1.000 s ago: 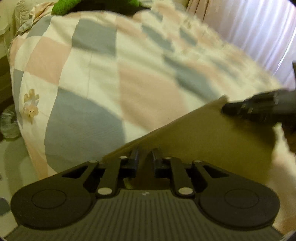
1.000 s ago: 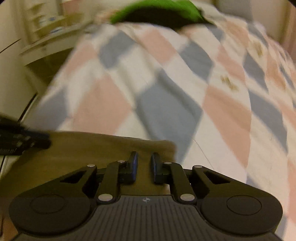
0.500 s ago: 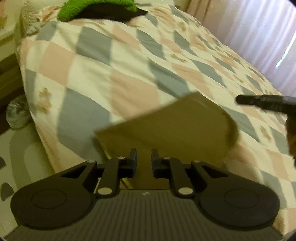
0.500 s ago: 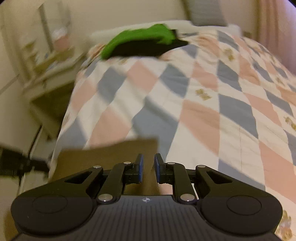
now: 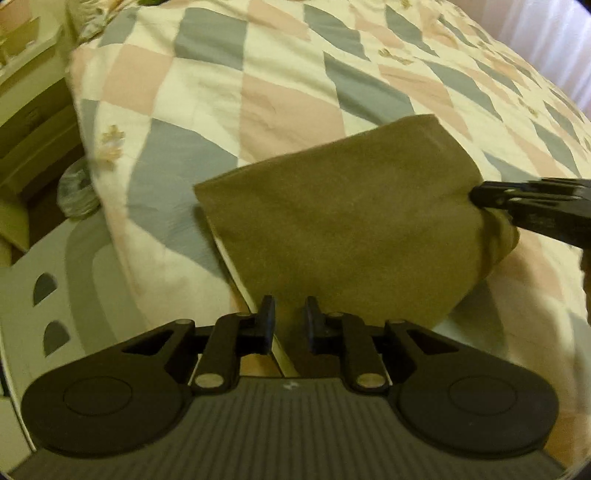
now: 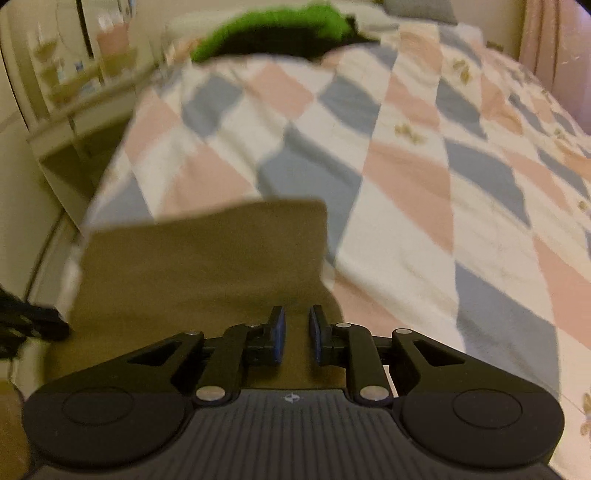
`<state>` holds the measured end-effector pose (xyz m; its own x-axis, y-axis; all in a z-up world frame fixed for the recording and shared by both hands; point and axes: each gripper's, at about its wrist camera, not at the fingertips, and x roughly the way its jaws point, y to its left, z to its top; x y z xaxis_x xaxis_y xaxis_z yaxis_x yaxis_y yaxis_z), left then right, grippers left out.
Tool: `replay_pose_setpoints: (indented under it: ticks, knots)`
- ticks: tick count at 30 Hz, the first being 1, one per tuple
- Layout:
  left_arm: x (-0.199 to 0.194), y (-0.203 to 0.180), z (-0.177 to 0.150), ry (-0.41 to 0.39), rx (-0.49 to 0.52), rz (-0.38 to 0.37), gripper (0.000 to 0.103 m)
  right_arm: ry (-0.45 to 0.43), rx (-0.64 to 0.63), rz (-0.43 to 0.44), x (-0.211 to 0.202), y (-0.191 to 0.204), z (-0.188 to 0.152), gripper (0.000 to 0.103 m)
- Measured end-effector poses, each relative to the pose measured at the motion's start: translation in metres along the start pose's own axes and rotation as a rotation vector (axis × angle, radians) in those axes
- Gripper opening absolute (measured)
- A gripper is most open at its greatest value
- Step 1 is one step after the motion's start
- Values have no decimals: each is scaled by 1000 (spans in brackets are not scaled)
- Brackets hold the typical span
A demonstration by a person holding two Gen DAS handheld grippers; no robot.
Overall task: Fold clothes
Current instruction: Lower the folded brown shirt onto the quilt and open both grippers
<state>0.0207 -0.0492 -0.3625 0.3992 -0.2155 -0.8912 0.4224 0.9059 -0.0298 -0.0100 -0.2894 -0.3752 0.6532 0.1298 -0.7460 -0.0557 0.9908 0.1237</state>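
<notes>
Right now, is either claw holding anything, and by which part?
Both hold the folded olive-brown cloth: the left claw pinches its near edge, the right claw its right-hand edge.

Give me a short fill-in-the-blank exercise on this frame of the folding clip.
1. The cloth held by both tongs is ____ in colour.
2. The bed cover has a ____ pattern of pink, grey and white.
3. The bright ____ garment lies at the far end of the bed.
4. The left tongs and right tongs grip the ____.

Missing words: olive; diamond; green; cloth
</notes>
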Motion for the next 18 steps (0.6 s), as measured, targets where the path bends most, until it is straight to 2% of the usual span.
replay_pose_setpoints:
  ticks: [3, 5, 7, 10, 11, 15, 18]
  knots:
    - [-15, -14, -5, -10, -13, 1, 14, -1, -30, -3, -19, 15, -8, 20]
    - [-4, -24, -14, 23, -10, 10, 14, 50, -53, -25, -4, 17, -21, 20]
    - [16, -28, -23, 71, -26, 32, 16, 62, -37, -18, 12, 11, -31, 20]
    - [17, -31, -27, 80, -43, 76, 17, 51, -5, -5, 3, 11, -23, 20]
    - [8, -33, -26, 72, -45, 93, 17, 44, 2, -7, -7, 13, -19, 23]
    - [-27, -36, -24, 72, -79, 122, 17, 51, 67, -7, -55, 19, -14, 45]
    - [-59, -38, -25, 70, -112, 134, 17, 86, 125, -2, -91, 24, -14, 54]
